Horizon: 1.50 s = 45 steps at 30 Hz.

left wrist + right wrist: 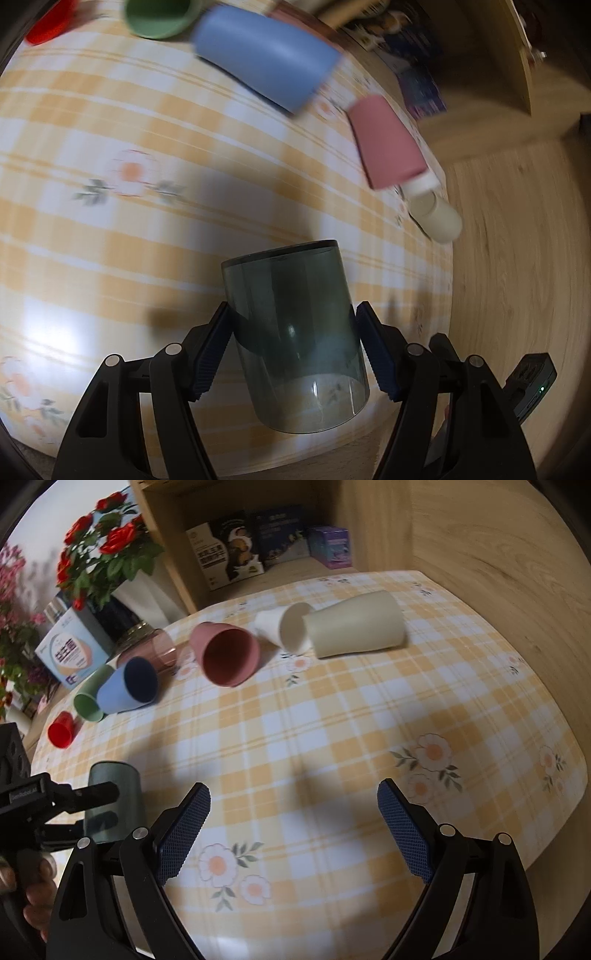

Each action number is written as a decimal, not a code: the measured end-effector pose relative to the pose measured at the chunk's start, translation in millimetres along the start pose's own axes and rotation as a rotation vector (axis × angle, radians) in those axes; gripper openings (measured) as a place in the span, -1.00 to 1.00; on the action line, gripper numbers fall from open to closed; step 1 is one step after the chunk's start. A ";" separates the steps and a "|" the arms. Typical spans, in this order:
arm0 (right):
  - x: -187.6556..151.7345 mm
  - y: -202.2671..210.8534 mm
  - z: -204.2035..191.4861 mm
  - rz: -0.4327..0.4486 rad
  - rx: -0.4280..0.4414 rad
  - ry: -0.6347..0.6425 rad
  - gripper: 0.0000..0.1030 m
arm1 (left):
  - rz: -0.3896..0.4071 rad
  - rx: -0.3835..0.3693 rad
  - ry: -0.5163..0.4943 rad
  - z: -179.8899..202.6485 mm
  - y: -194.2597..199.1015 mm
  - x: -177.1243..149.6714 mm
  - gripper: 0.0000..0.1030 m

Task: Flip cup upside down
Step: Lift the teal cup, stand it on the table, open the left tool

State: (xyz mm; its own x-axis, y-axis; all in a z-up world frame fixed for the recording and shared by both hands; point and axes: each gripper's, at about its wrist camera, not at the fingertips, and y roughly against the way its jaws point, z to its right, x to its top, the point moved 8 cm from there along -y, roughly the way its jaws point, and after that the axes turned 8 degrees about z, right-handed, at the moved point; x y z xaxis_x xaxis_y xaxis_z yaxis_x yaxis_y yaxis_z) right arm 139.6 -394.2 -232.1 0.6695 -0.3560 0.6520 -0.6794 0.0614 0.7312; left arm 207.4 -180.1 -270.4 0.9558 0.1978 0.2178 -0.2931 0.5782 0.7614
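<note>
Currently the left gripper [293,332] is clamped on the smoky grey cup [295,332], blue pads pressing its wall from either side at about mid-height. Cup's long axis runs straight ahead of the claw, closed end pointing away, open mouth nearest the camera. Judgement: flip is mid-way or near done; remaining move is to bring the mouth down onto the checked tablecloth [110,240] below the claw.

Right gripper [293,823] has jaws apart, nothing between them; cup [114,805] lies well to its left, so left hand is the working one.

Cup: translucent, tinted grey-green, straight-sided, appears empty. Left view is motion-blurred.
</note>
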 end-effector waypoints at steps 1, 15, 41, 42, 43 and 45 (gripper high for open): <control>0.3 0.6 2.3 0.002 -0.005 -0.003 0.72 | -0.008 -0.003 -0.007 4.5 -4.6 -1.8 0.29; 1.3 3.2 19.5 0.000 -0.047 -0.024 0.72 | -0.026 -0.039 -0.071 38.2 -35.9 -10.4 0.29; 4.1 25.2 -14.4 -0.012 -0.062 0.079 0.72 | 0.341 0.090 -0.338 9.3 90.1 28.2 0.44; 3.6 24.8 -16.5 -0.019 -0.060 0.085 0.72 | 0.359 0.103 -0.345 5.7 95.5 29.6 0.44; 3.1 24.0 -18.6 -0.028 -0.055 0.089 0.72 | 0.385 0.118 -0.357 0.8 103.4 31.2 0.44; 2.6 22.7 -23.9 -0.042 -0.042 0.101 0.72 | 0.432 0.152 -0.388 -6.2 116.9 33.0 0.44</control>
State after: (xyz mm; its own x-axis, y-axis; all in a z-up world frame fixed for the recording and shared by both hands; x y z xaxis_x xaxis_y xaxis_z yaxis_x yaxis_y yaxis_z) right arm 133.0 -371.5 -209.0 0.7252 -0.2638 0.6360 -0.6384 0.0884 0.7646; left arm 204.6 -101.0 -178.0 0.6983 0.0695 0.7124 -0.6778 0.3840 0.6270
